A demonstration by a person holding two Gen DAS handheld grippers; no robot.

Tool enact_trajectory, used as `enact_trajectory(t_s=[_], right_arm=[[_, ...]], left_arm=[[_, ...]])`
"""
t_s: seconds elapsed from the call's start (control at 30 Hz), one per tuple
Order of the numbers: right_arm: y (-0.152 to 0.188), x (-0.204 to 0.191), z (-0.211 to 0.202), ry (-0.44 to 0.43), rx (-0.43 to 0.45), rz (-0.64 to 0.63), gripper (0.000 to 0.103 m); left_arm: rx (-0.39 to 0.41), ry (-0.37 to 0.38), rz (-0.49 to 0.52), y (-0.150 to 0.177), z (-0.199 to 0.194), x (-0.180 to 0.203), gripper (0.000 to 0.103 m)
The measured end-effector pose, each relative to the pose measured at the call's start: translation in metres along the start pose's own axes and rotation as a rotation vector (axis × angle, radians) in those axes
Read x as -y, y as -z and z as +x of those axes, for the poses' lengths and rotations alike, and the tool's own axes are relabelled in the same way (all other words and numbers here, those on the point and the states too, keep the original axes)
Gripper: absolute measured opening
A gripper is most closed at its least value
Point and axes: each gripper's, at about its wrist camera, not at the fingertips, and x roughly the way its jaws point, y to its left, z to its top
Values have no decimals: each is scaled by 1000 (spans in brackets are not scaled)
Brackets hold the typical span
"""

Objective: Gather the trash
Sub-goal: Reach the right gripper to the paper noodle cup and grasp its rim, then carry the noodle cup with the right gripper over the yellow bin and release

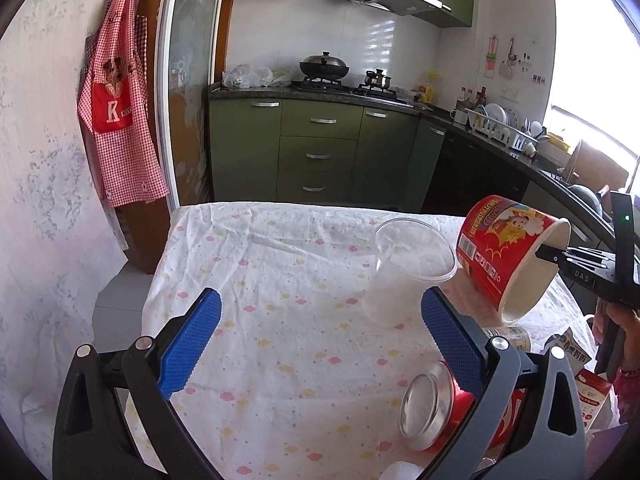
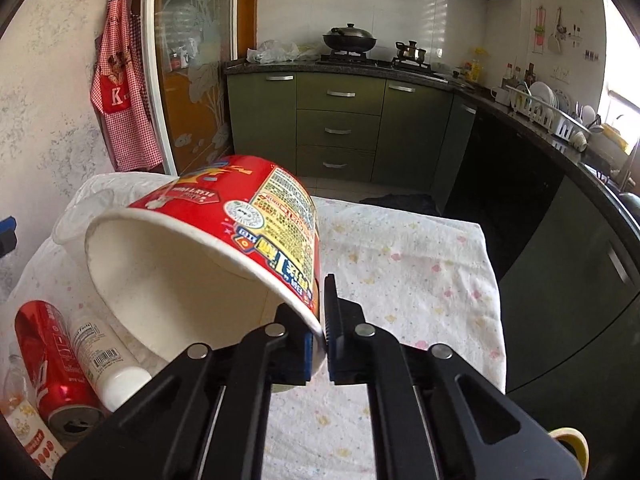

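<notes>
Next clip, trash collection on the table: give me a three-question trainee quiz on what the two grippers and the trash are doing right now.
1. True or false: the right gripper is clamped on the rim of the red noodle cup.
2. What stands between the open left gripper and the noodle cup: (a) clear plastic cup, (b) glass jar, (c) mug?
3. Which red item lies on its side on the cloth beside the white bottle?

Key: 1 true. 2 a. 3 the red soda can.
</notes>
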Motion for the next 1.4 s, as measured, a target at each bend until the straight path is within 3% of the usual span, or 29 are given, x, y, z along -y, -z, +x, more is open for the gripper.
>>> enact_trajectory(t_s=[0.2,0.37,0.53,0.7,0.83,1.1,1.2,1.27,1.4], right_arm=[[-24,28,-23,-53,-57,117,4],[-19,74,-78,-84,-126,261,3],[17,141,-150,-17,-201,420,3],[82,212,-189,88,-330,593,4],[125,246,-177,161,-457,673,4],[171,268,-104,158,-617,744,5],[180,269,-84,167,-657,746,12],[187,271,-73,160,-687,753,23],[179,269,-70,188,-670,738,26]], left_arm=[[26,14,15,2,-10,4,99],[59,29,5,0,-21,2,99],[74,41,12,2,-29,6,99],[76,49,26,4,-30,13,99],[76,47,29,6,-29,14,99],[67,45,41,7,-24,15,99],[58,52,46,8,-21,17,99],[54,54,51,8,-20,19,99],[48,59,58,9,-19,21,99]])
